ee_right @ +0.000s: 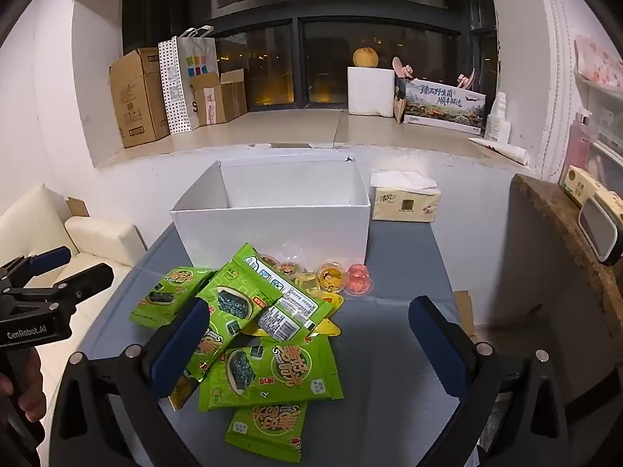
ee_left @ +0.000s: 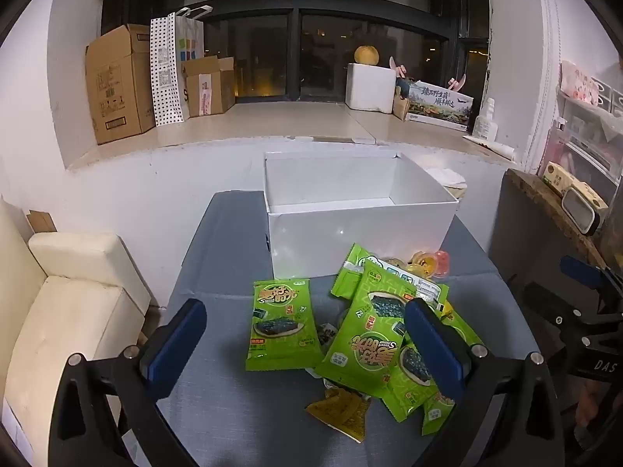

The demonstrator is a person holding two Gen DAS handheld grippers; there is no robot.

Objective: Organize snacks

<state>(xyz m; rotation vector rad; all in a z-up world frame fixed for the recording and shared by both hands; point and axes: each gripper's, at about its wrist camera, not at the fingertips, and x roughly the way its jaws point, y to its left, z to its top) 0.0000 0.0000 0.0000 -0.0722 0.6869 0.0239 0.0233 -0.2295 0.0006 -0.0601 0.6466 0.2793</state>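
Several green seaweed snack packets (ee_left: 362,334) (ee_right: 268,373) lie in a loose heap on the grey table (ee_left: 218,408) (ee_right: 393,369). Small jelly cups (ee_left: 432,262) (ee_right: 331,274) sit behind the heap, in front of an open white box (ee_left: 362,233) (ee_right: 272,229) that looks bare inside. A yellow-brown triangular packet (ee_left: 342,414) lies at the heap's near edge. My left gripper (ee_left: 305,334) hovers open above the heap, one packet (ee_left: 280,325) between its fingers untouched. My right gripper (ee_right: 309,340) hovers open over the heap's right side. Each view shows the other gripper at its edge.
A tissue pack (ee_right: 405,200) stands right of the box. A cream sofa (ee_left: 66,311) is left of the table, a dark rounded cabinet (ee_right: 553,272) to the right. The window ledge (ee_left: 272,120) behind holds cardboard boxes, a paper bag and a white block.
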